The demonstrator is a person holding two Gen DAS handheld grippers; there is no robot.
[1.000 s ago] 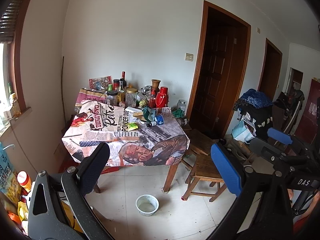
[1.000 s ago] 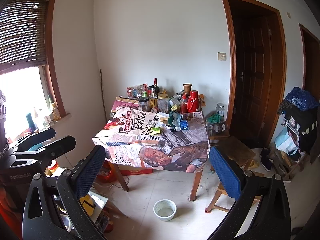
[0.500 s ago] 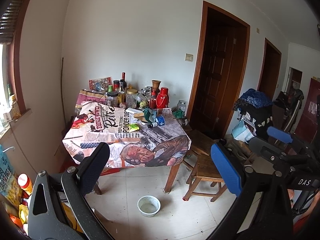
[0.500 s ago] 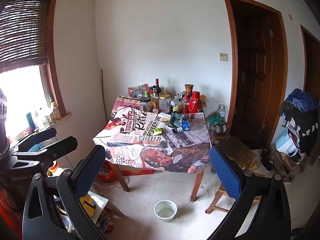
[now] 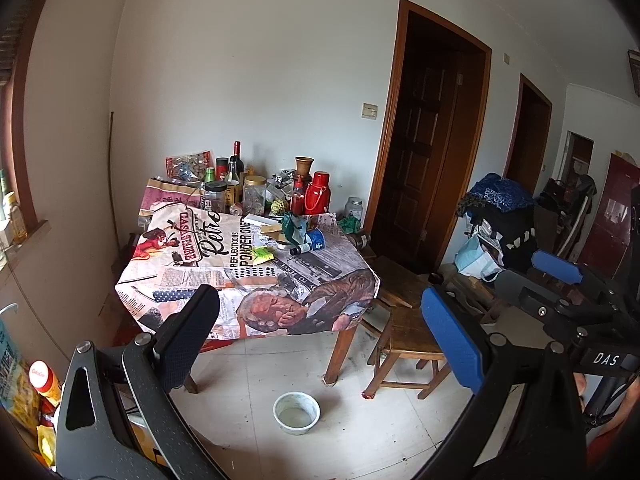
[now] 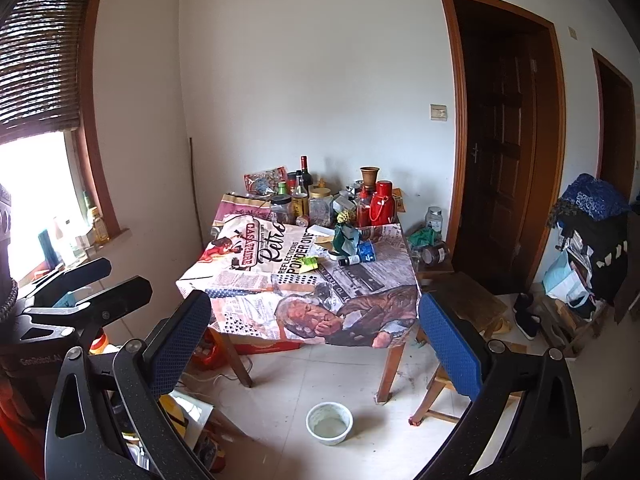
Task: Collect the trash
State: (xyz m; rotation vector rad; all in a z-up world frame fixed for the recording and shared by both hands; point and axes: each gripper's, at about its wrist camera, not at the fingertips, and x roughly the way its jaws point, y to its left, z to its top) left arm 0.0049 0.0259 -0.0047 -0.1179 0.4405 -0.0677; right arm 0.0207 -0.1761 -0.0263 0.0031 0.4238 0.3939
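While both tools hung released and empty, left gripper (image 5: 320, 332) and right gripper (image 6: 316, 338) faced the far table (image 6: 248, 280), where a green wrapper (image 6: 309, 263) lay mid-cloth.

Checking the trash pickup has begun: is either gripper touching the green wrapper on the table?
Apart. In the left wrist view the green wrapper lies far beyond the open left gripper; the right gripper is equally distant.
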